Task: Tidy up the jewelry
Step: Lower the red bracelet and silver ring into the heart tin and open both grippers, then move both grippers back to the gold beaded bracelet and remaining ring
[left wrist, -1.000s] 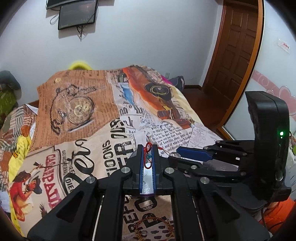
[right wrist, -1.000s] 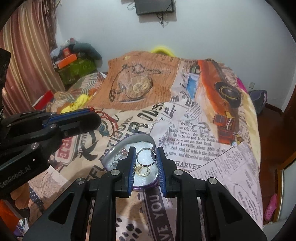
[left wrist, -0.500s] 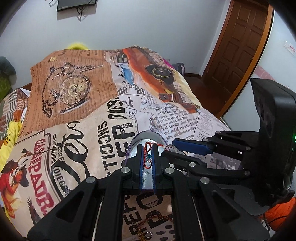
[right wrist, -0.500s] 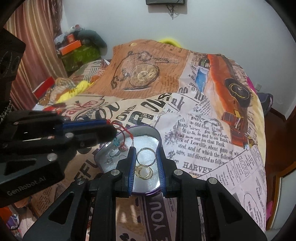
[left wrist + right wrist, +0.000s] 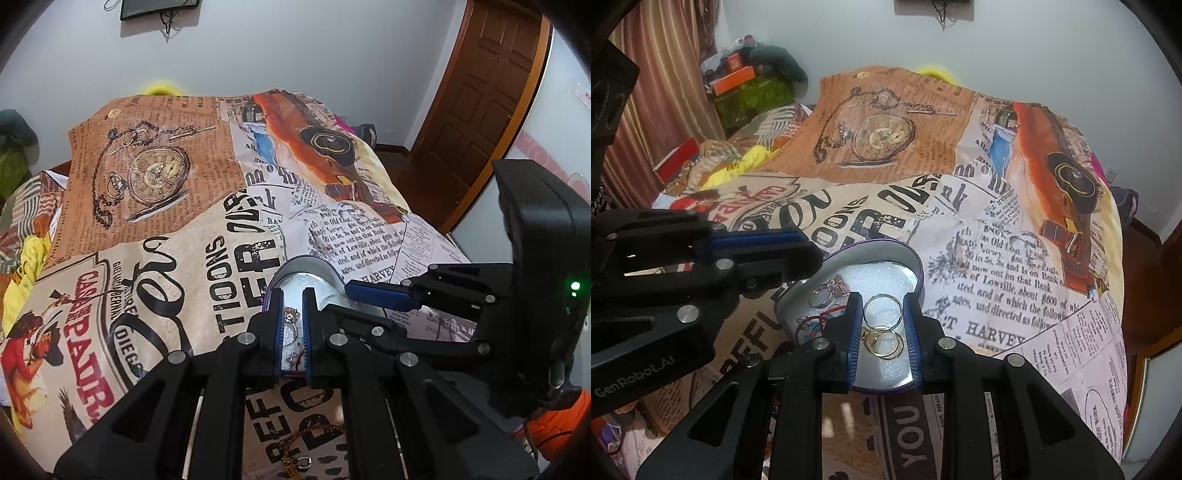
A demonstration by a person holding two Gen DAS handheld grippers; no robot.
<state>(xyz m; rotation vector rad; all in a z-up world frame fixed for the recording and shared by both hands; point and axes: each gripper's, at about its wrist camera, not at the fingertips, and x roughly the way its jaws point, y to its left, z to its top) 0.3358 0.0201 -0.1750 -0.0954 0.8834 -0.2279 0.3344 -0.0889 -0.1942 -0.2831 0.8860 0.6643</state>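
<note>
Left gripper (image 5: 292, 325): jaws nearly closed, gripping nothing visible | right gripper (image 5: 882, 325): narrowly parted, astride silver ring (image 5: 882, 305) and gold rings (image 5: 885, 342), grip uncertain | heart-shaped tin (image 5: 912, 260): on printed bedspread (image 5: 990, 236), red string bracelet (image 5: 827, 314) at its 9 o'clock.

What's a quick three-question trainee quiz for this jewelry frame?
1. Short answer: what sits between the fingers of the right hand-held gripper?
2. Multiple choice: the round tin is lined with A) white foam, B) red velvet, C) folded newspaper.
3. True or false: the tin stands on a bare wooden table.

Key
1. A silver ring, pinched between the pads over the tin.
2. A
3. False: it stands on the printed bedspread.
</note>
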